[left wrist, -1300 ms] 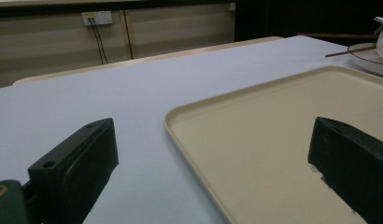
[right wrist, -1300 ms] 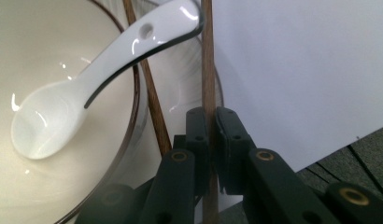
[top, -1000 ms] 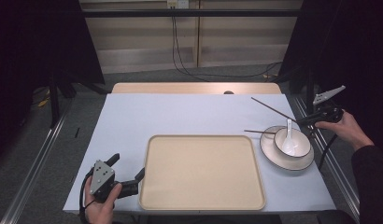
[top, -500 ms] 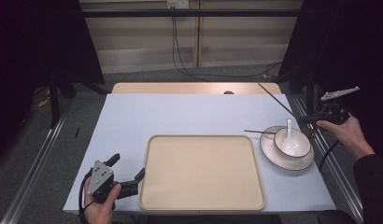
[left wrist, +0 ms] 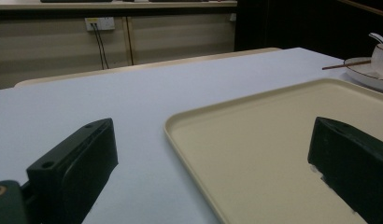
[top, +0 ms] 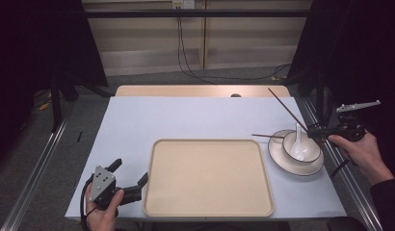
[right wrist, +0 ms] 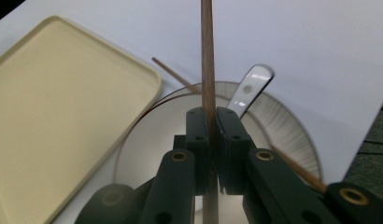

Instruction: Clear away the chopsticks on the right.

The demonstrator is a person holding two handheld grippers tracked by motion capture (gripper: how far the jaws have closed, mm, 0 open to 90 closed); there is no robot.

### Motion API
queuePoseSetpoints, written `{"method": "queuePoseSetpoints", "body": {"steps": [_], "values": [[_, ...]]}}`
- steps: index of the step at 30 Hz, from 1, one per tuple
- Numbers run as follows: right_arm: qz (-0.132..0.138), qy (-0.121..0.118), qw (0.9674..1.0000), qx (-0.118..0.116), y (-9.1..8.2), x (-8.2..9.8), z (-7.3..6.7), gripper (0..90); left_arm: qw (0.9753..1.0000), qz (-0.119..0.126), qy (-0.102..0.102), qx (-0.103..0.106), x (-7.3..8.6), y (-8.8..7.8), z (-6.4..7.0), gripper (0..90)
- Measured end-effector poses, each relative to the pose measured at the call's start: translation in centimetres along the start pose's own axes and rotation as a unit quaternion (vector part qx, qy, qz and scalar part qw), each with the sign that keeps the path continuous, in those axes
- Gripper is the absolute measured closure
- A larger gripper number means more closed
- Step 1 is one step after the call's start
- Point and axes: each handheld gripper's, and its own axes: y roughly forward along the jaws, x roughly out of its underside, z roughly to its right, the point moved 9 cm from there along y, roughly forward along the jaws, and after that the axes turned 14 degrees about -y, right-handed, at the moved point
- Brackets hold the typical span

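Observation:
My right gripper (top: 315, 133) (right wrist: 211, 116) is shut on a brown chopstick (top: 287, 109) (right wrist: 207, 65), which slants up and away to the left over the table's right side. Below it, a white bowl (top: 301, 149) with a white spoon (top: 298, 139) (right wrist: 250, 87) stands on a white plate (top: 282, 161) (right wrist: 283, 126). A second chopstick (top: 267, 136) (right wrist: 171, 73) (left wrist: 346, 65) lies across the plate's rim. My left gripper (top: 130, 171) (left wrist: 213, 140) is open and holds nothing at the front left corner of the beige tray (top: 207, 178) (left wrist: 273, 140) (right wrist: 54, 102).
The pale blue table top (top: 186, 115) ends close to the plate on the right, with a metal rail (top: 340, 173) beside it. A wooden strip (top: 200, 90) lines the far edge. Cables (top: 186, 53) hang down the wall behind.
My right gripper has carried its chopstick to the right and a little upward, off the plate, and the stick now slants more steeply. The left gripper has stayed put.

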Motion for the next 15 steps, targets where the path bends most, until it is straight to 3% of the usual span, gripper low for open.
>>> {"method": "queuePoseSetpoints", "body": {"steps": [3,6,10,12,13,15], "values": [[0.003,0.009,0.9999,-0.01,0.1,0.3,-1.3,84.1,1.0,0.001,0.0,-0.003,0.0,0.1,0.1,1.4],[-0.002,0.018,0.9998,-0.003,0.3,0.6,-2.3,84.1,1.0,-0.004,0.004,-0.002,0.1,0.1,0.1,1.5],[0.015,0.037,0.9992,-0.007,0.7,0.7,-3.9,84.2,1.0,-0.004,0.003,-0.001,0.1,0.1,-0.1,1.5],[0.013,0.028,0.9994,-0.014,1.0,0.9,-5.0,84.1,1.0,-0.004,0.001,-0.003,0.1,0.1,-0.1,1.5],[0.013,0.039,0.999,-0.016,1.2,1.0,-5.5,84.1,1.0,-0.005,0.002,-0.004,0.1,0.1,-0.1,1.5],[0.011,0.037,0.999,-0.022,1.5,1.2,-6.5,84.1,1.0,-0.003,0.002,-0.002,0.1,0.1,0.0,1.5]]}}
